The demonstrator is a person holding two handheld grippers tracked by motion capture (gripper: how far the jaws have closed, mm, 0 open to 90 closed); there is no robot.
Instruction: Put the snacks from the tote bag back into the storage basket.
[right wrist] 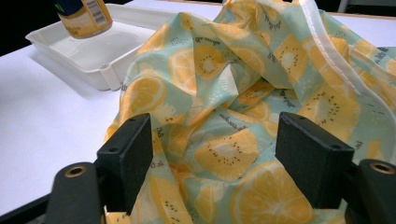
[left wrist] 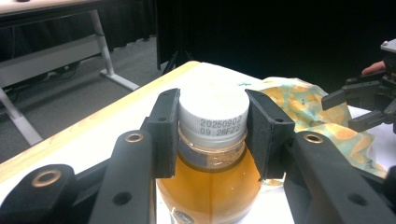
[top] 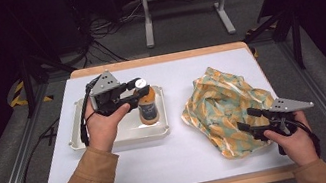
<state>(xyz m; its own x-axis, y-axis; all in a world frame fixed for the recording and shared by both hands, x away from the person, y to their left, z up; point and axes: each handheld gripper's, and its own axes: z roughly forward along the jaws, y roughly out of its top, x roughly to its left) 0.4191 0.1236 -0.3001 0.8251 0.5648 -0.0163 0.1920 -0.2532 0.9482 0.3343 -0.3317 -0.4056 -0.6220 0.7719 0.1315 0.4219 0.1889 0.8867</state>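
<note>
Left gripper (left wrist: pixel 212 135) clamps the bottle (top: pixel 147 105) cap in the tray (top: pixel 123 134); right gripper (right wrist: pixel 212 163) gapes, seemingly touching the bag (top: pixel 224 106) by the table's right edge.

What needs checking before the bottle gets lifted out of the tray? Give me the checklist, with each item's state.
1. Left gripper closed on the bottle: ok, both pads sit against the white cap in the left gripper view.
2. Grip centred on the cap: ok, the pads flank it evenly.
3. Bottle upright in the white tray: ok.
4. Cap screwed tight: cannot tell.
5. Right gripper free of the fruit-print bag: not ok, its open jaws straddle the fabric.
6. Bag opening ready to take the bottle: cannot tell, the bag lies crumpled.
</note>
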